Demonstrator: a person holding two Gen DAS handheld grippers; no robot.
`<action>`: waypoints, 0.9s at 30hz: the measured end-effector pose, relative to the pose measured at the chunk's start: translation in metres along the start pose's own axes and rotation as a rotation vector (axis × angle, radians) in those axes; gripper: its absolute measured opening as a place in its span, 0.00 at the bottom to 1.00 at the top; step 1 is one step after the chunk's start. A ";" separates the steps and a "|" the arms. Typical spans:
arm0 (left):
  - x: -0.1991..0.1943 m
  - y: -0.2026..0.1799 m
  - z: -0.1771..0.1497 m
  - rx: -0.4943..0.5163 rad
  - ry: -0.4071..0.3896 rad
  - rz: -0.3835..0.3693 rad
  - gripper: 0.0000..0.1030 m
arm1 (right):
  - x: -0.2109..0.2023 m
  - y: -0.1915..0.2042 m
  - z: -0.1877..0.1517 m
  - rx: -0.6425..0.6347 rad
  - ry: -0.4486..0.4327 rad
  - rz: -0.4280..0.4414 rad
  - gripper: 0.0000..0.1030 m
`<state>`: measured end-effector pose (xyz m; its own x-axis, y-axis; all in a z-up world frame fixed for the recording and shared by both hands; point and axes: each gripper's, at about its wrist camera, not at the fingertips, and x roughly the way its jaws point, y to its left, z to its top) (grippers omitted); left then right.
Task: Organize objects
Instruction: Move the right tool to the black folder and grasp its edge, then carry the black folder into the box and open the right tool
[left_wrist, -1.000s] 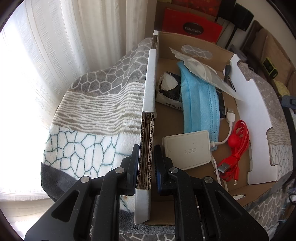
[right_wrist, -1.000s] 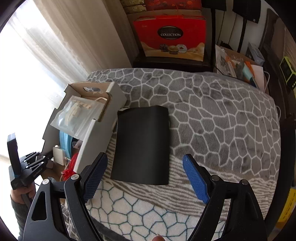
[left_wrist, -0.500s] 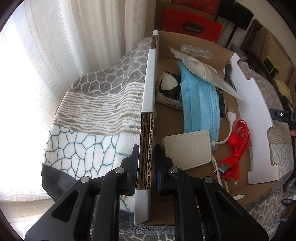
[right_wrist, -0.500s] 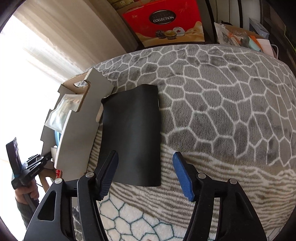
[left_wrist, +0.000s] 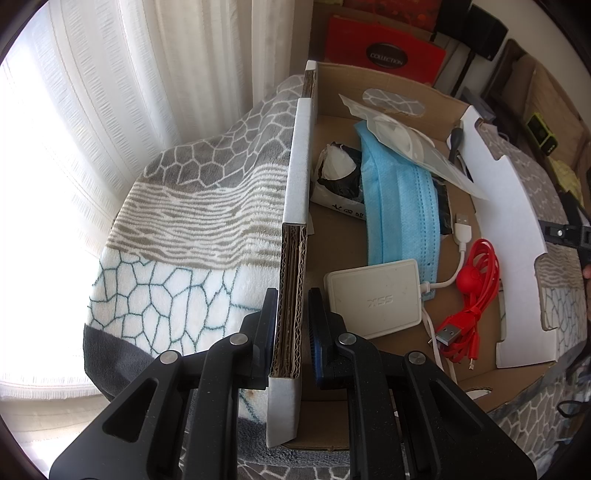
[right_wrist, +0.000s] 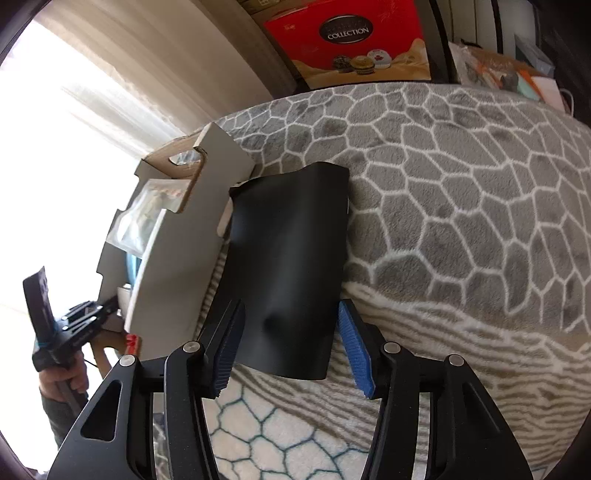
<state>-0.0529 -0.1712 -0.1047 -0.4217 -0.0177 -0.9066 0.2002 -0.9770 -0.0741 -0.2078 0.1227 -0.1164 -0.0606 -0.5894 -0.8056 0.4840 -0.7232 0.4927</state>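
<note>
Left claw (left_wrist: 291, 325): clamped on the near side wall of the cardboard box (left_wrist: 293, 236); white adapter (left_wrist: 375, 297), blue mask (left_wrist: 400, 210) and red cable (left_wrist: 472, 295) lie inside, just right of it.
Right claw (right_wrist: 290, 345): jaws have just been closing, black pouch (right_wrist: 288, 266) on the blanket (right_wrist: 461, 206) between them, pads at its edges; grip not certain.

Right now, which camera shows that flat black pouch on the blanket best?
The right wrist view: the black pouch lies whole between the right gripper's closing jaws. The left wrist view doesn't show it, only the cardboard box.
</note>
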 end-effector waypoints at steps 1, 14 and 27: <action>0.000 0.000 0.000 0.000 0.000 0.000 0.12 | 0.001 -0.003 0.001 0.027 0.007 0.041 0.49; 0.000 0.005 0.000 -0.003 -0.001 -0.003 0.12 | -0.005 0.018 0.010 0.094 -0.042 0.148 0.13; -0.001 0.008 0.000 -0.008 -0.002 -0.007 0.12 | -0.038 0.043 0.017 0.090 -0.115 0.022 0.03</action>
<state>-0.0508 -0.1794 -0.1048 -0.4249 -0.0111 -0.9052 0.2045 -0.9753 -0.0840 -0.1998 0.1078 -0.0584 -0.1526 -0.6393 -0.7537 0.4060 -0.7358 0.5419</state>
